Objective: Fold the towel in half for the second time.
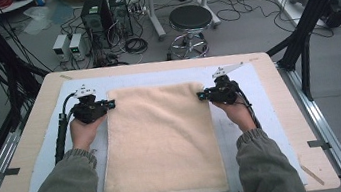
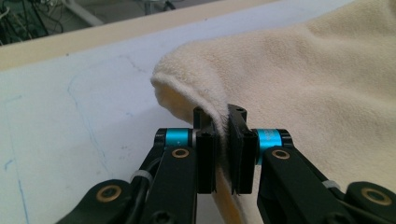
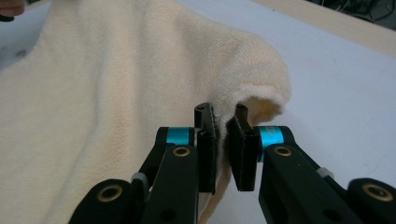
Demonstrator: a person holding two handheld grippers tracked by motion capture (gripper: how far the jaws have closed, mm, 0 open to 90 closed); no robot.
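Note:
A cream towel (image 1: 161, 137) lies folded on a pale blue mat (image 1: 259, 93) on the wooden table (image 1: 34, 110). My left gripper (image 1: 109, 104) is shut on the towel's left edge near its far corner. In the left gripper view the towel (image 2: 327, 84) is pinched between the pads (image 2: 205, 154) of the gripper (image 2: 222, 154), and its corner arches up off the mat. My right gripper (image 1: 202, 95) is shut on the right edge near the far right corner. In the right gripper view the towel (image 3: 116, 107) is clamped in the gripper (image 3: 223, 149), with its corner curling over the pads (image 3: 240, 154).
The mat (image 2: 70, 116) spreads beyond the towel on both sides and toward the table's far edge (image 1: 154, 64). Past the table stand a stool (image 1: 190, 22), computer towers (image 1: 96, 13) and loose cables on the floor. Black frame posts (image 1: 313, 10) rise at the right.

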